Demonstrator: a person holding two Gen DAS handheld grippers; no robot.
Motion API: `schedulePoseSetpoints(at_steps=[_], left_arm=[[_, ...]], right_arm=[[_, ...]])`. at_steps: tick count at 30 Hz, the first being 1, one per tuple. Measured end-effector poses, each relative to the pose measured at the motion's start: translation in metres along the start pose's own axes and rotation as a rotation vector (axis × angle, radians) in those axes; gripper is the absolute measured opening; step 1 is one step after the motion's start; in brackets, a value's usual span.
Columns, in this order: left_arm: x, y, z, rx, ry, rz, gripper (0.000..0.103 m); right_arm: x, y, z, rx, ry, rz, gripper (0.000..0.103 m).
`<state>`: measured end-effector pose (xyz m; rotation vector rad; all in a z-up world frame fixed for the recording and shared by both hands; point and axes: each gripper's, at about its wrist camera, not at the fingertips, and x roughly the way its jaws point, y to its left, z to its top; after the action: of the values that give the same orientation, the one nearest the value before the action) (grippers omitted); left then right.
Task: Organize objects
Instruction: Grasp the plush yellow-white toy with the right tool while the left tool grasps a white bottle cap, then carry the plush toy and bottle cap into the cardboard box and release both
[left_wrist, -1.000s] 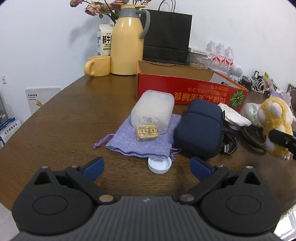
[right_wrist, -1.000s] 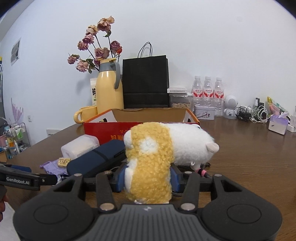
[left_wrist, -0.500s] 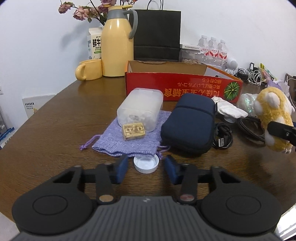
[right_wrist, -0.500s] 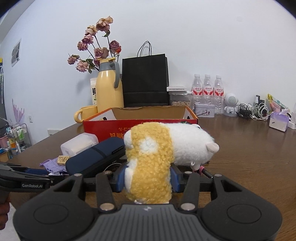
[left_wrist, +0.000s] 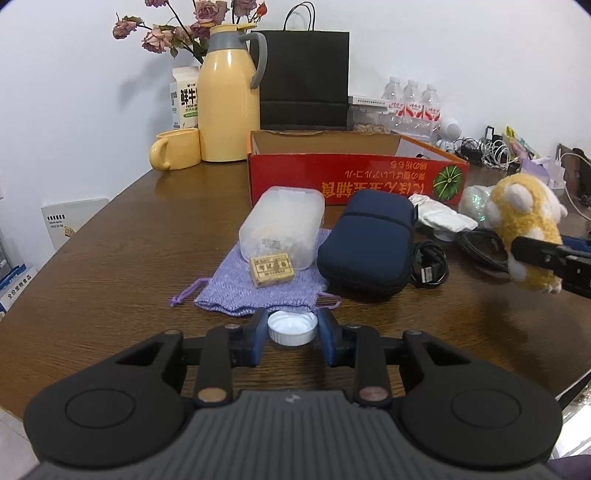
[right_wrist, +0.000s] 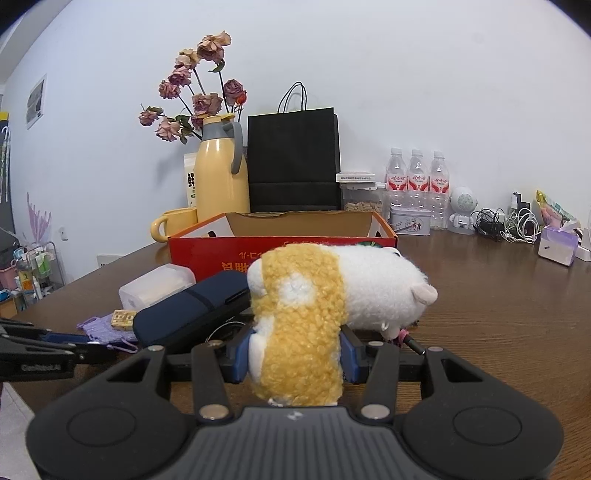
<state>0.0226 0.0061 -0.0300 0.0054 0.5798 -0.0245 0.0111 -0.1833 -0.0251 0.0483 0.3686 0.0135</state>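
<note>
since a second ago the left hand-held gripper went from wide open to narrow, and its jaws are closing around the white cap right now. looks like the blue pads are right at the cap's rim, maybe just touching, hard to call it a firm pinch yet. the cap sits open side up on the tabletop, just in front of the purple pouch.

the right hand-held gripper is parked with the plush squeezed between its pads, held up off the wood on the right.

my take on doing this step well: finish the squeeze before lifting, since a shallow round cap like that can pop out sideways if only the top edge is caught. keep the pads low on the rim and level, and lift straight up so it doesn't snag the pouch's drawstring just beside it. i'd guess both things are headed for the red box behind the clear tub and navy case, so go over those, not through them.
</note>
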Motion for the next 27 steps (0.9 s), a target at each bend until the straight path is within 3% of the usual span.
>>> schedulePoseSetpoints(at_steps=[9, 17, 22, 27], left_arm=[[0.003, 0.003, -0.005, -0.001, 0.048, -0.049, 0.030], [-0.003, 0.005, -0.010, 0.024, 0.040, -0.078, 0.029], [-0.011, 0.008, -0.012, 0.034, 0.030, -0.081, 0.029], [-0.024, 0.012, -0.001, 0.041, -0.031, -0.082, 0.029]], right_arm=[[0.000, 0.001, -0.001, -0.002, 0.004, 0.000, 0.046], [0.000, 0.002, -0.003, -0.006, 0.005, 0.002, 0.046], [-0.001, 0.003, -0.005, -0.013, 0.006, 0.004, 0.046], [-0.004, 0.005, -0.004, -0.037, -0.002, 0.012, 0.046]])
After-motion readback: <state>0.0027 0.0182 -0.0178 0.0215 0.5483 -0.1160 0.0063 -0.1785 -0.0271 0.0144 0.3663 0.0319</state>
